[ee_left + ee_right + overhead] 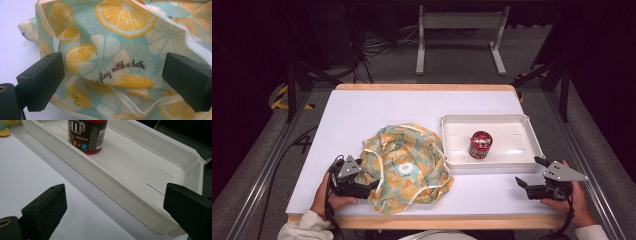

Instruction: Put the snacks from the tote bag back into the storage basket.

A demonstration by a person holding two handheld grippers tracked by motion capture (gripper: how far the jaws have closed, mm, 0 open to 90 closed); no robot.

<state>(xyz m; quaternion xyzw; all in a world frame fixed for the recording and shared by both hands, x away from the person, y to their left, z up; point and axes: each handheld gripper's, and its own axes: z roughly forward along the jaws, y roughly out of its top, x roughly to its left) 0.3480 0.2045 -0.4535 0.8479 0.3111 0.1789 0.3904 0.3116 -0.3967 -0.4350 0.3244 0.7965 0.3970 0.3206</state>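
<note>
Here, one bag (407,167), one tray (452,125), one can (480,145).

white tray (532,137) | red candy tub (480,145) upright inside it | white table (362,115)

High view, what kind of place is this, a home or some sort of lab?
Probably a lab recording station: a white table in a dark metal frame, loose cables on the floor, handheld grippers at work.

Can (480,145) in tray (452,125), bag (407,167) leftward
</note>
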